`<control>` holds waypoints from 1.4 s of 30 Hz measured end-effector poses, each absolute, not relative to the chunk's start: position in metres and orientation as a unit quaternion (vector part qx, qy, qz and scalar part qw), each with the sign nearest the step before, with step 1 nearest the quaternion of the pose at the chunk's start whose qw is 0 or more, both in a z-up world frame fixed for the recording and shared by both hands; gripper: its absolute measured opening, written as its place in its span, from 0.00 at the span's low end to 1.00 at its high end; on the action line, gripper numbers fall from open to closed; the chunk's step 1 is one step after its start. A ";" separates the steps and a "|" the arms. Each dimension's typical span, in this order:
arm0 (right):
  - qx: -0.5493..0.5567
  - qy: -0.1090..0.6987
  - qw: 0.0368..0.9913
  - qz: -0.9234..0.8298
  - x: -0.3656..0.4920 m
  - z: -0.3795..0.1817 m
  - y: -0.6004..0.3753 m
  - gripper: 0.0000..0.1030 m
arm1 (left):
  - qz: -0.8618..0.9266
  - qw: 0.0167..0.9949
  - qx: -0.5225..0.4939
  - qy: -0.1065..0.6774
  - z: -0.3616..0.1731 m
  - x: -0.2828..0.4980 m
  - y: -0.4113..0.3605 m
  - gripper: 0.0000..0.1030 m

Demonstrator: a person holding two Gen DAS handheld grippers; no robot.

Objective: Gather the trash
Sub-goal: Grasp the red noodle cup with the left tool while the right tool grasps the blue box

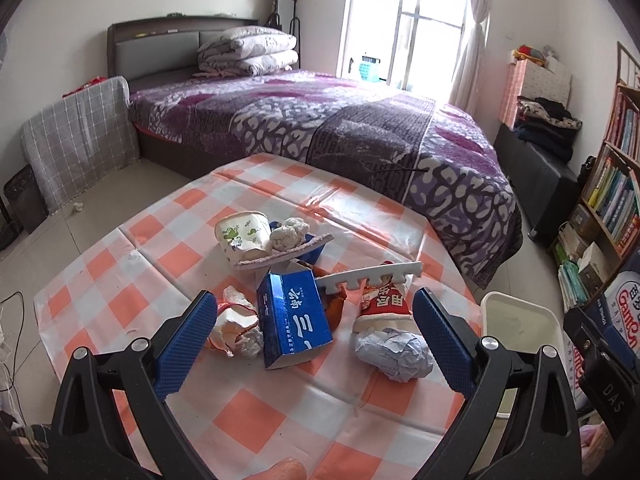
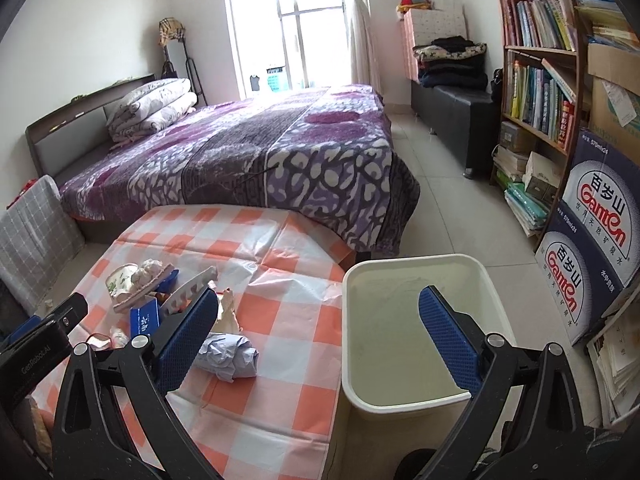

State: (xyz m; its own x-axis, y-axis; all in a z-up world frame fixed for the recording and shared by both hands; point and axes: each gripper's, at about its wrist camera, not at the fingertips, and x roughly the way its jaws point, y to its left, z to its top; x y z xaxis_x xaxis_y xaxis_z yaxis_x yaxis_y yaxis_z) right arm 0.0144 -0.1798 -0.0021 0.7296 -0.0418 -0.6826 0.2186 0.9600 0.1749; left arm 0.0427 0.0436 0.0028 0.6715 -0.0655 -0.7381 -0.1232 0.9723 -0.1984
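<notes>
Trash lies on the checked table (image 1: 248, 408). A blue carton (image 1: 294, 316) lies between the open fingers of my left gripper (image 1: 314, 328). Crumpled white-and-red paper (image 1: 236, 330) sits by its left finger. A grey-blue paper ball (image 1: 394, 354) and a red wrapper (image 1: 384, 300) are near its right finger. Farther back are a paper cup (image 1: 242, 234), a tissue wad (image 1: 288, 232) and a white foam strip (image 1: 372, 276). My right gripper (image 2: 318, 334) hangs open over the near edge of the cream bin (image 2: 412, 404), with nothing in it. The paper ball (image 2: 228, 356) lies just right of its left finger.
A bed with a purple blanket (image 1: 320, 128) stands behind the table. A bookshelf (image 2: 544, 60) and stacked water cartons (image 2: 592, 240) line the right wall. The other gripper's camera body (image 2: 36, 340) shows at the left of the right wrist view. Tiled floor (image 2: 452, 208) lies beyond the bin.
</notes>
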 end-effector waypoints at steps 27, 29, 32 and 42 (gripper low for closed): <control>-0.007 0.437 0.894 0.095 0.086 -0.066 -0.116 0.93 | 0.093 0.624 -0.516 0.579 -0.135 0.110 0.212 0.84; -0.005 0.440 0.892 0.106 0.089 -0.066 -0.107 0.93 | 0.079 0.627 -0.511 0.583 -0.133 0.111 0.210 0.68; -0.002 0.447 0.886 0.119 0.094 -0.068 -0.093 0.93 | 0.065 0.641 -0.495 0.583 -0.128 0.110 0.211 0.58; 0.008 0.478 0.865 0.151 0.112 -0.079 -0.026 0.93 | 0.070 0.742 -0.388 0.542 -0.092 0.112 0.222 0.37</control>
State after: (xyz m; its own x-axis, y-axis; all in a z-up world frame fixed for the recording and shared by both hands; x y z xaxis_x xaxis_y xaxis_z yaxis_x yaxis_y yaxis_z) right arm 0.1118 -0.0263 -0.0791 0.4975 0.2687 -0.8248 -0.2534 0.9544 0.1580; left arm 0.1120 0.2218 -0.0922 0.4028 -0.3157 -0.8591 -0.5246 0.6895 -0.4993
